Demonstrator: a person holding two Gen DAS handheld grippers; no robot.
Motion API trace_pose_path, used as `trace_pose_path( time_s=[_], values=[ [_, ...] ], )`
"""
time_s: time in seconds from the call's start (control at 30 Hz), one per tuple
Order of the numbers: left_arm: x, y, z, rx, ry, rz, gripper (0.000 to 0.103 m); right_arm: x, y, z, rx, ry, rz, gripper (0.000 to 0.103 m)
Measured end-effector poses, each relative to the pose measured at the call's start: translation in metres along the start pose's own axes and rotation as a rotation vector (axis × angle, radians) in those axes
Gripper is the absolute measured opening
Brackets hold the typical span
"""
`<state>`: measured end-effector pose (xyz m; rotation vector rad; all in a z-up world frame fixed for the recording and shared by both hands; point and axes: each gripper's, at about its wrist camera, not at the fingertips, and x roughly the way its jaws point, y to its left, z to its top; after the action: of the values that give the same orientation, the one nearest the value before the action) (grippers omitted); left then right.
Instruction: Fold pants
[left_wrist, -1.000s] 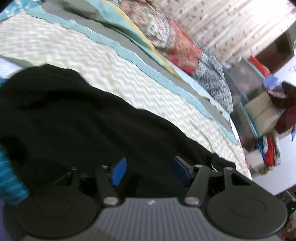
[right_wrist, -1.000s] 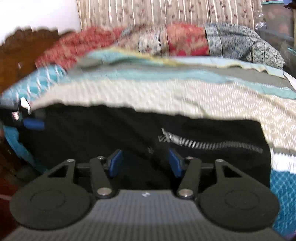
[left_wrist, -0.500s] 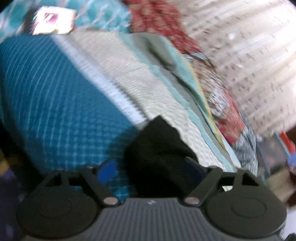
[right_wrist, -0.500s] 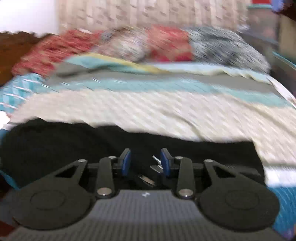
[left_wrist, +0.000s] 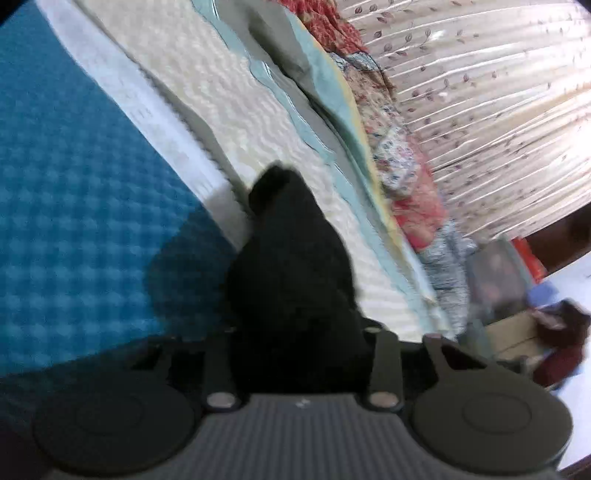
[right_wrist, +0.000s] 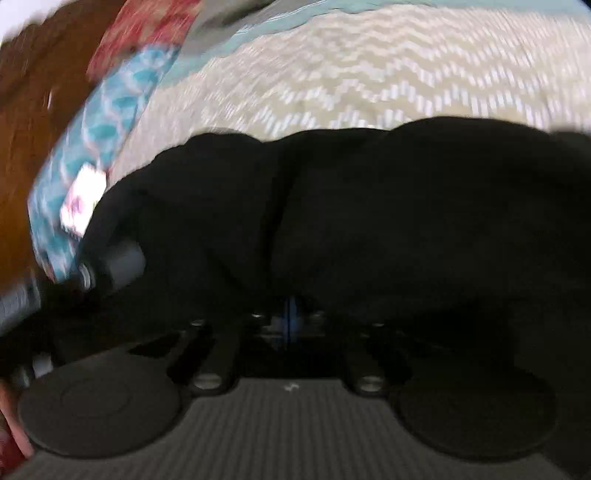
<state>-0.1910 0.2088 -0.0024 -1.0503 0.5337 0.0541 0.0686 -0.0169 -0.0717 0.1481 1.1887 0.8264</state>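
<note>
Item: black pants (right_wrist: 388, 221) on the bed (right_wrist: 351, 74), both tools engaged mid-fold.

We record the left tool (left_wrist: 299, 343) with its jaws just drawn in around a bunched end of the pants (left_wrist: 295, 288), which fills the gap between them and pokes out ahead over the cream and blue bedspread (left_wrist: 74, 221); we judge it pinching that cloth. Right tool (right_wrist: 288, 317): jaws pressed together, blue pads meeting, with the pants' main bulk lying directly ahead and over its tips; whether cloth is caught between them we cannot tell. Handling advice, as we judge it: confirm both grips hold a full edge, keep the two tools level with each other, carry the fabric taut, lay edge onto edge, then release.
</note>
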Motion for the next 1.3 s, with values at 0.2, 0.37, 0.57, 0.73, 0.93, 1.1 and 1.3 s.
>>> trace_pose_path(
  time_s=[0.2,0.37,0.57,0.73,0.93,1.1,1.3],
  values=[
    [-0.01,-0.084,-0.021,0.318,-0.034,-0.075,0.029,-0.024,-0.001,0.012,0.072,-0.051,0.105,0.01],
    [0.012,-0.159,-0.061,0.627,0.025,-0.068,0.029,-0.082,-0.036,0.006,0.124,-0.246,0.066,0.01],
    [0.077,-0.215,-0.141,0.904,0.236,-0.057,0.077,-0.147,-0.099,-0.017,0.271,-0.453,-0.031,0.011],
    [0.076,-0.233,-0.169,0.996,0.351,-0.12,0.077,-0.17,-0.114,-0.039,0.297,-0.556,-0.11,0.014],
    [0.035,-0.207,-0.107,0.693,0.241,-0.175,0.074,-0.178,-0.111,-0.051,0.158,-0.506,-0.002,0.015],
    [0.067,-0.16,-0.075,0.471,0.255,0.037,0.045,-0.133,-0.097,-0.039,0.056,-0.367,0.015,0.015],
    [0.105,-0.147,-0.105,0.594,0.333,0.204,0.041,-0.1,-0.111,-0.032,0.113,-0.303,-0.043,0.014]
  ],
)
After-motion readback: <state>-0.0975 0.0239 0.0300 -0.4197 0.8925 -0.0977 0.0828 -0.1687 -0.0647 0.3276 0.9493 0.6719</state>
